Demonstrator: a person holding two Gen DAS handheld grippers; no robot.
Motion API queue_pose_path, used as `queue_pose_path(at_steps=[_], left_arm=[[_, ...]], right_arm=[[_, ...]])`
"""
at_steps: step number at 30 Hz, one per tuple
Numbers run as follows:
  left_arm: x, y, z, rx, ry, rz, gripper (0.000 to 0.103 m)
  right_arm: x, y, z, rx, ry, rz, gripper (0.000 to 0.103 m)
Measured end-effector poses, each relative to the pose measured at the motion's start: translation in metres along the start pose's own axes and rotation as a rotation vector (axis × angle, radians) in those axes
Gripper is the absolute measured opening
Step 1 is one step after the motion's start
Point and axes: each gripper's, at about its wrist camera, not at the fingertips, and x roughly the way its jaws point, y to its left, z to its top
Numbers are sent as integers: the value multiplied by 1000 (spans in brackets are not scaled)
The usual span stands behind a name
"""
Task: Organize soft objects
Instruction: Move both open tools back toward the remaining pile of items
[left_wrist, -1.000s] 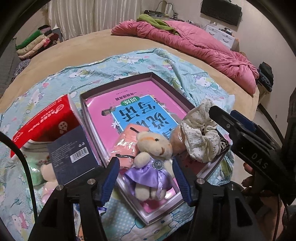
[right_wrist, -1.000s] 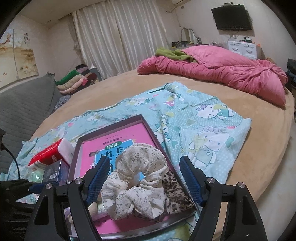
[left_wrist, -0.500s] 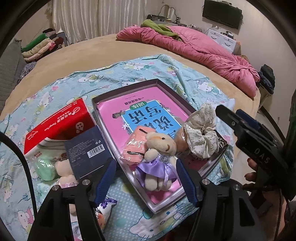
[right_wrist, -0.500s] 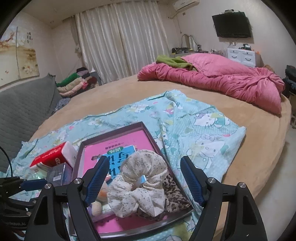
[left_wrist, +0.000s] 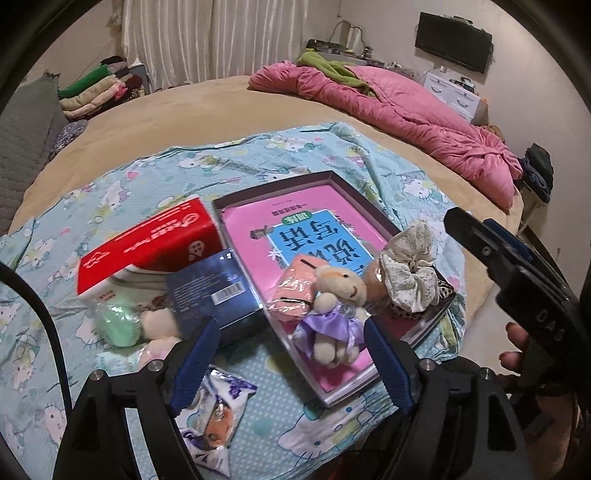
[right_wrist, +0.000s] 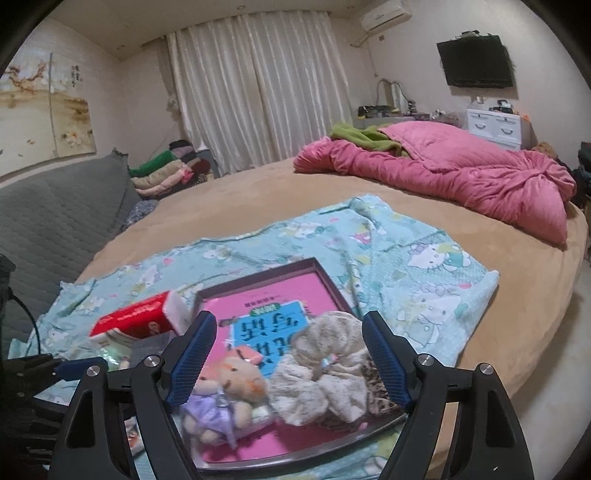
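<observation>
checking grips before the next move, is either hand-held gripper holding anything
Nothing is held. Left hand-held gripper and right hand-held gripper are both open, above the bear and scrunchie.

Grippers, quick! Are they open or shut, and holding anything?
Left gripper: open, holding nothing.
Right gripper: open, holding nothing.

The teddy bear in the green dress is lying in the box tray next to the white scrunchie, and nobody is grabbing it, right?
Almost. The teddy bear wears a purple dress, not green; the left wrist view shows it clearly. It does lie in the box tray beside the white scrunchie, and both the left gripper and right gripper are open, holding nothing.
</observation>
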Motion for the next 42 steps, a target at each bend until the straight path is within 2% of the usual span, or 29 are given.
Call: queue_pose_path(at_steps=[16,20,34,42], left_arm=[[-55,52,-9,-77,-74,71,80],[-66,65,-10,-92,-83,111,80],[-84,116,-25,-185,-95,156,80],[-95,146,-32,-236,-111,191,80]], right_arm=[[-34,75,11,-95,-17,118,83],[-39,88,14,-102,-13,142,83],[-49,132,11,-177,18,215,83],[-47,145,10,-175,46,244,83]])
